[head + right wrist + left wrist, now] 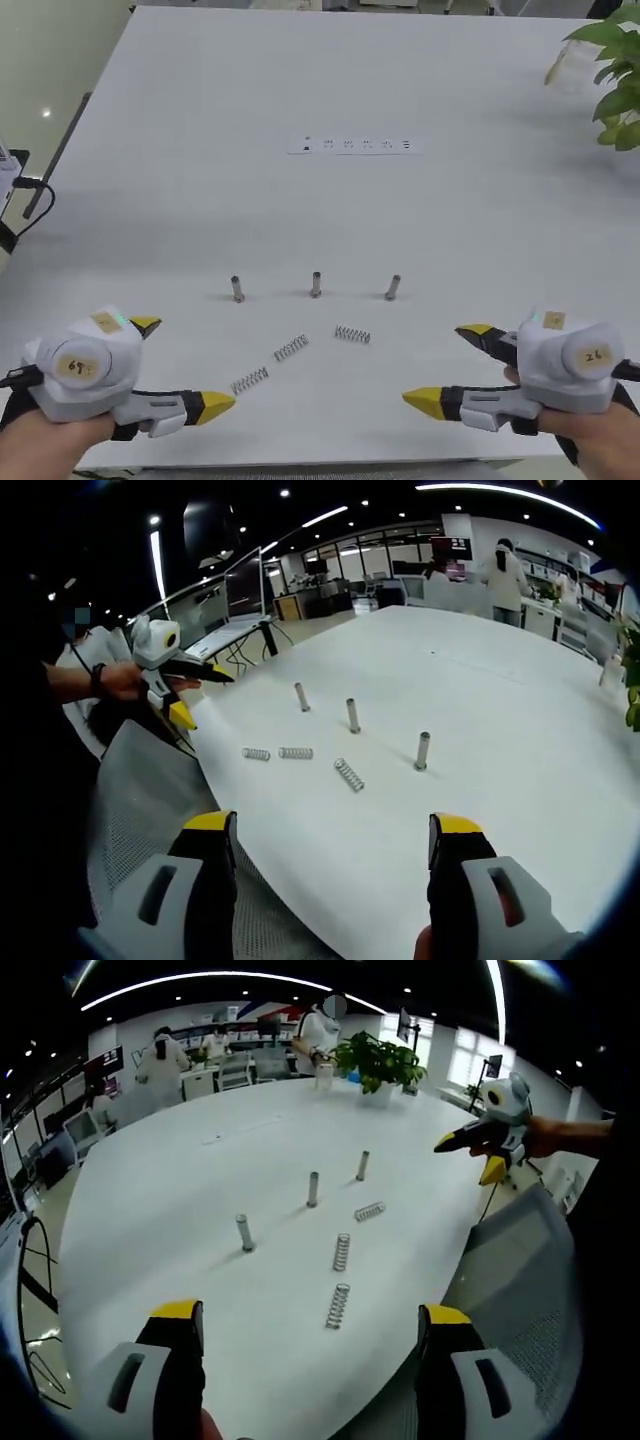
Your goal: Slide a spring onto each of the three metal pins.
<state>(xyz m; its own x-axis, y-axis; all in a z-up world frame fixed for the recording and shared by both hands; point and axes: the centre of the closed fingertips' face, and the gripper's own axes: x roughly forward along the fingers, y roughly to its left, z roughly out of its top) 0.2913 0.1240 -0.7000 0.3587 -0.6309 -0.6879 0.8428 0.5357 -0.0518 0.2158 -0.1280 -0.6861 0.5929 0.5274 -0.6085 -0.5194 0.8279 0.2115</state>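
With my left hand-held gripper and right hand-held gripper both spread empty, I'd pinch the light, squashy near-left spring gently mid-coil.

My left gripper has a round white body, black jaws and yellow tips. Its tan sticker seems to say 69. A small green light glows on top, and a black cable comes out. My right gripper looks the same. Its round label says 26.
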